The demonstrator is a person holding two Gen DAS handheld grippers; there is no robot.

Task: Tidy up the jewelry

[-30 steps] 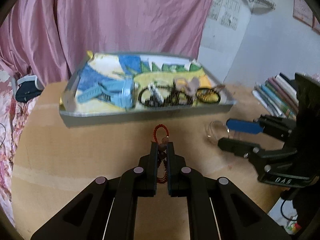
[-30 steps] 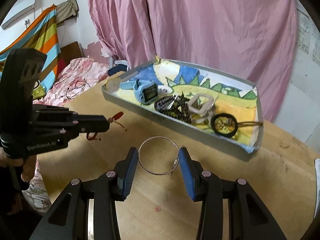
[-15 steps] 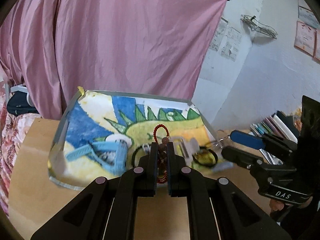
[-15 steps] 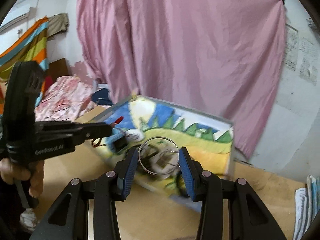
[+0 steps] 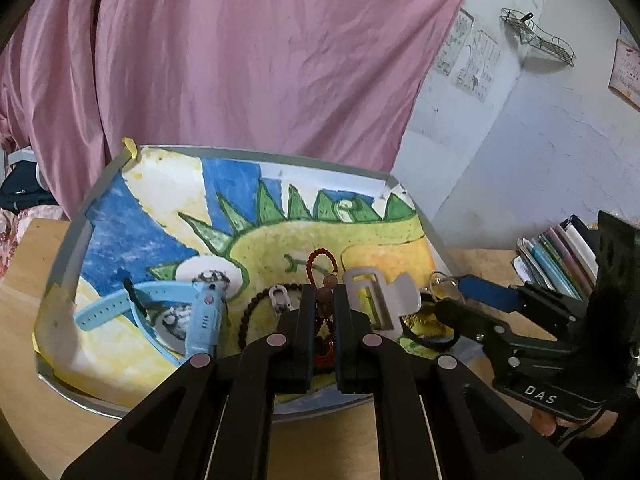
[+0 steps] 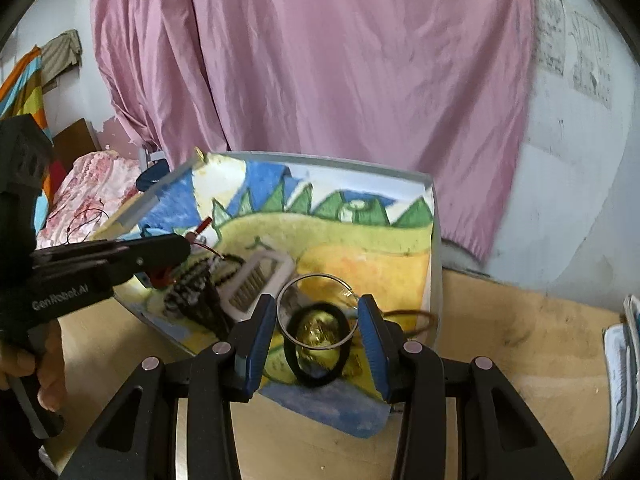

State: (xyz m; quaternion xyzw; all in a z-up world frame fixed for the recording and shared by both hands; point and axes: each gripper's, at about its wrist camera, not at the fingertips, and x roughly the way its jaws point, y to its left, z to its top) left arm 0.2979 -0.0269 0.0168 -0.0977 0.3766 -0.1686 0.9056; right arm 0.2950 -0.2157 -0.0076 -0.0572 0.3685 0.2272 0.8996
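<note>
- Two grippers hang over the tray, each carrying one piece, which I judge means both are about to be set down among the jewelry lying there.
- Left gripper: its fingers are clenched on a red beaded bracelet. The loop pokes out beyond the fingertips toward 12 o'clock, the rest of the strand hangs back between the fingers toward 6, so its long axis runs along the fingers.
- Pinching mid-strand likely keeps the limp beads from swinging.
- Right gripper: its blue pads stand wide apart, gripping a thin silver bangle across its width at 3 and 9 o'clock. The ring faces the camera, roughly upright. A rigid hoop suits this wide hold.
- In the left wrist view, a blue watch lies at 9 o'clock of the left gripper, a dark bead strand just beside it, and a white clip at 2 o'clock.
- In the right wrist view, a black ring with a gold piece lies on the tray directly behind the bangle.
</note>
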